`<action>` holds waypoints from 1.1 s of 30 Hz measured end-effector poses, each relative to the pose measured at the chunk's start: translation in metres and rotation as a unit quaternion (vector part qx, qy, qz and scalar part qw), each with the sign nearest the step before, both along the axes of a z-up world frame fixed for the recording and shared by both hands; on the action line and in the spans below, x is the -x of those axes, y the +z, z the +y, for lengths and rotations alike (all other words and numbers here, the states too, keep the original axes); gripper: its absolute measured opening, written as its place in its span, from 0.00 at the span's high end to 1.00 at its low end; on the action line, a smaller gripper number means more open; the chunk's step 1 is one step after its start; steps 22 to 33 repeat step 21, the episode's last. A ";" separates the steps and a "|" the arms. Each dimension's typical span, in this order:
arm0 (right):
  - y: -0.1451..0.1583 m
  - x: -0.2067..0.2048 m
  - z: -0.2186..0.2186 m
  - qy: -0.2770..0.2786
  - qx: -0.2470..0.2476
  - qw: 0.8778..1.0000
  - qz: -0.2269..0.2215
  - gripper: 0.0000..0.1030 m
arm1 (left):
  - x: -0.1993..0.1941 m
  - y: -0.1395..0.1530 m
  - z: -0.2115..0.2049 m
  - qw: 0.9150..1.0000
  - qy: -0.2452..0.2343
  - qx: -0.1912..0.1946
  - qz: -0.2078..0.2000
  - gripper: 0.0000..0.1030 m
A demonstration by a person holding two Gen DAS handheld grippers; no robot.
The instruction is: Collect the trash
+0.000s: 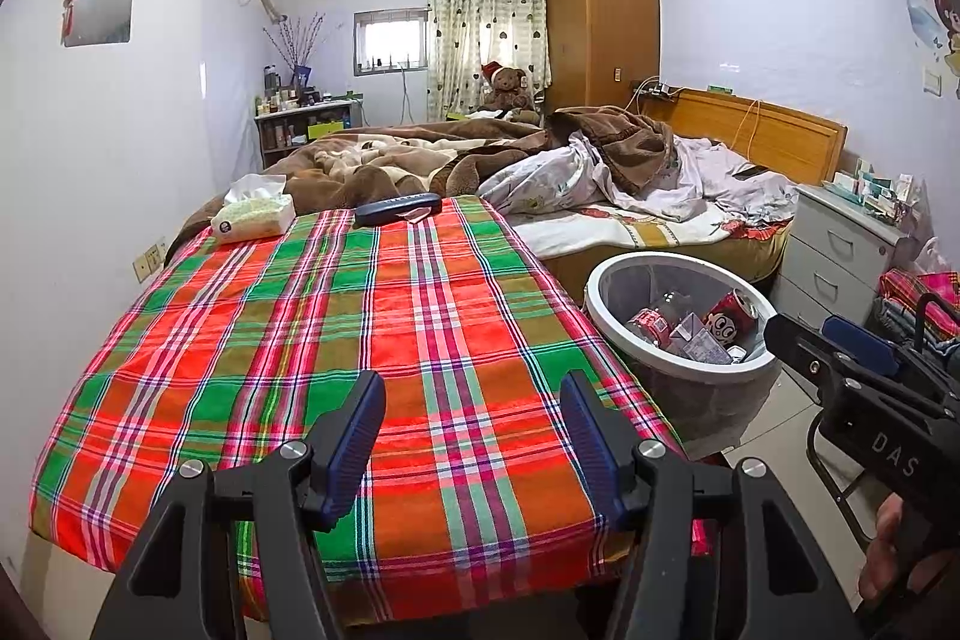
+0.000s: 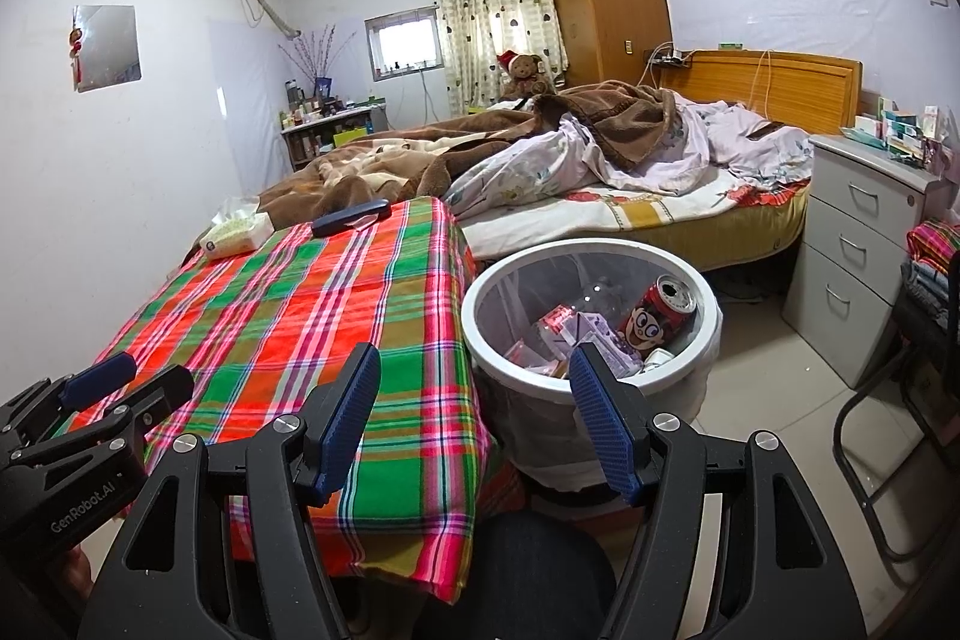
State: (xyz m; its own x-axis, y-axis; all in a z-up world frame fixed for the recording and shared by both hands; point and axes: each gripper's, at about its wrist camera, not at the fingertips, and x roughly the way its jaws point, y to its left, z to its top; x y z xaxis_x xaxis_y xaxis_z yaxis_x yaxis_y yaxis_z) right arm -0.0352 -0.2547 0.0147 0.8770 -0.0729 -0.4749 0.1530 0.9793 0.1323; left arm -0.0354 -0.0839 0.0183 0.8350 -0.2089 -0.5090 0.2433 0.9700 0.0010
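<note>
With cans and wrappers already in the bin [image 2: 591, 259] beside the tabletop [image 1: 336, 340], both hand-held grippers, left [image 1: 474, 400] and right [image 2: 474, 382], hover open and empty, so collecting looks finished unless the pink scrap [image 1: 416, 218] follows.

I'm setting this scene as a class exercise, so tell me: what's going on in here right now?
A person holds two black grippers with blue pads over a table with a red and green plaid cloth. The left gripper and the right gripper both have open jaws with nothing in them. The white round trash bin beside the table already holds a red drink can and wrappers. A tissue box and a dark blue case remain on the table.
</note>
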 end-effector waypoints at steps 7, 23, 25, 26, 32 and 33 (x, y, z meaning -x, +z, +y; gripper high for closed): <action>0.000 0.001 -0.001 0.001 -0.001 1.000 0.000 0.35 | 0.003 0.001 0.000 1.000 -0.002 0.002 -0.001 0.42; 0.000 0.002 -0.002 0.000 0.000 1.000 -0.001 0.35 | 0.004 0.002 0.001 1.000 -0.002 0.002 0.000 0.42; 0.000 0.002 -0.002 0.000 0.000 1.000 -0.001 0.35 | 0.004 0.002 0.001 1.000 -0.002 0.002 0.000 0.42; 0.000 0.002 -0.002 0.000 0.000 1.000 -0.001 0.35 | 0.004 0.002 0.001 1.000 -0.002 0.002 0.000 0.42; 0.000 0.002 -0.002 0.000 0.000 1.000 -0.001 0.35 | 0.004 0.002 0.001 1.000 -0.002 0.002 0.000 0.42; 0.000 0.002 -0.002 0.000 0.000 1.000 -0.001 0.35 | 0.004 0.002 0.001 1.000 -0.002 0.002 0.000 0.42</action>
